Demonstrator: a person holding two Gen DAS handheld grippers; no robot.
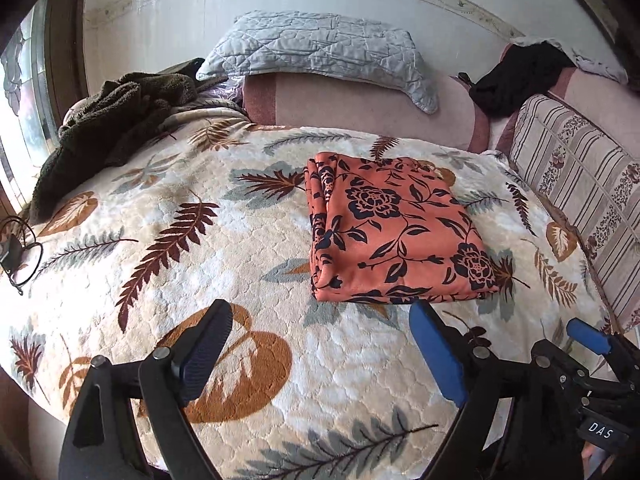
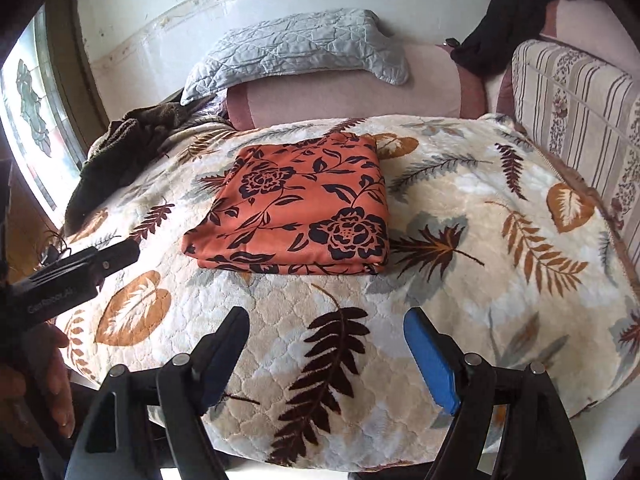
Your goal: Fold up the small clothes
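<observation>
- Folded orange cloth with black floral print (image 1: 396, 232): lies as a flat, layered rectangle on the cream plush blanket with leaf pattern (image 1: 208, 248); in the left wrist view it sits at about one o'clock of centre, in the right wrist view at about eleven o'clock (image 2: 292, 204).
- Left gripper (image 1: 324, 356): jaws spread wide, nothing between them, only blanket beneath; clear of the cloth, whose near edge lies just beyond the blue pad.
- Right gripper (image 2: 326, 354): jaws likewise released and empty, poised over a dark fern motif, apart from the cloth's near fold.
- Part of the left gripper's black body shows at nine o'clock in the right wrist view, with a hand (image 2: 44, 380) below it.
- Surroundings, far side: grey quilted pillow (image 1: 320, 46) at twelve o'clock atop a pink bolster cushion (image 1: 352, 100); black garment (image 1: 516, 76) at two o'clock.
- Surroundings, sides: dark brown fleece heap (image 1: 108, 128) at ten o'clock; striped floral cushion (image 1: 576, 188) at three o'clock, bordering the blanket's edge; black cable (image 1: 20, 252) at nine o'clock.
- Open room: bare blanket to the cloth's left, right and near side; nothing stands between either gripper and the cloth.
- Edges: the blanket rolls off downward at the near rim; a window (image 2: 32, 128) adjoins at ten o'clock.
</observation>
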